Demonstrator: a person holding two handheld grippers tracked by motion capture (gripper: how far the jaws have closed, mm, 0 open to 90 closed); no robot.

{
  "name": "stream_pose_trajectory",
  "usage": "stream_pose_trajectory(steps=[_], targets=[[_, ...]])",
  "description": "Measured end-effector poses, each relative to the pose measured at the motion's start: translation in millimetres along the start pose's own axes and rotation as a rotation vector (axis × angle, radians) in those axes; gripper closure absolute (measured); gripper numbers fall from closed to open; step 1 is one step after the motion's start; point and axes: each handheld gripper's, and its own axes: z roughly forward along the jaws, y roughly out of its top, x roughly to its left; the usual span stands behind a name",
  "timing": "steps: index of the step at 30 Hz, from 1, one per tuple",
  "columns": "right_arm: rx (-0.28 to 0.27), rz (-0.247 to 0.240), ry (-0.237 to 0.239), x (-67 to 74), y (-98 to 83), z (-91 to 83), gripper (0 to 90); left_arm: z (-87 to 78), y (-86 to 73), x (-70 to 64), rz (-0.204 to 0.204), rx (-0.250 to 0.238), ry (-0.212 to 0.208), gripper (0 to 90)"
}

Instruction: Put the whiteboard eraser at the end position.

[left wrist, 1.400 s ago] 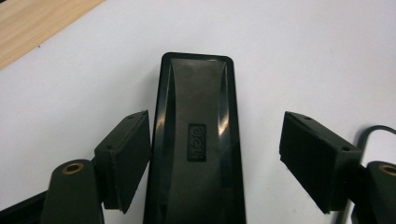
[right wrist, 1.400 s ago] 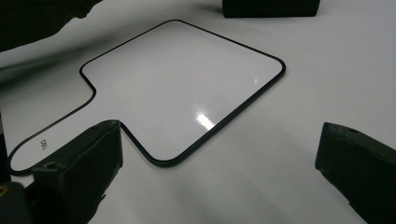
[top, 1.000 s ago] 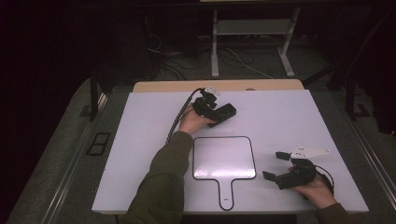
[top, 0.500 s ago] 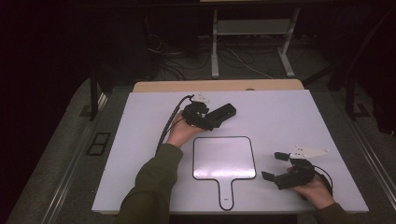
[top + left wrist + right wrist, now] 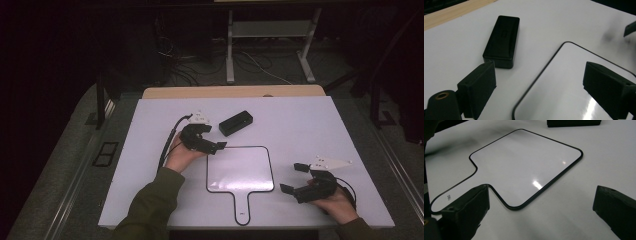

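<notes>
Taking the paddle-shaped whiteboard as landmark: it lies flat on the white table, so it blocks nothing that passes over it. The one raised obstacle is the black eraser block, just beyond the whiteboard's far-left corner and apart from its rim, with a narrow strip of bare table between them. The left gripper hangs over that same corner, jaws apart with nothing between them, crowding the approach from the left. The right gripper sits off the whiteboard's right edge near its near corner, jaws wide. Beyond the whiteboard's far edge and to its far right the tabletop is open.
</notes>
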Motion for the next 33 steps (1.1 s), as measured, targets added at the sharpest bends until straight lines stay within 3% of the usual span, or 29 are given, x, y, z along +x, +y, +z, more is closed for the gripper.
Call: stream_pose_trajectory(steps=[7, 16, 22, 33], targets=[[0.003, -0.003, -0.003, 0.5, 0.1, -0.3, 0.0, -16.0, -17.5, -14.6, 0.007, -0.006, 0.025, 1.8], [0.003, 0.000, -0.007, 0.3, 0.1, -0.3, 0.0, -35.8, -40.3, -28.4, 0.019, -0.048, 0.045, 0.0], [0.003, -0.001, -0.007, 0.3, 0.0, -0.4, 0.0, -48.7, -55.7, -35.3, -0.008, -0.059, 0.021, 0.0], [0.005, -0.005, -0.008, 0.3, 0.1, -0.2, 0.0, -67.9, -84.5, -41.8, -0.004, -0.096, 0.000, 0.0]])
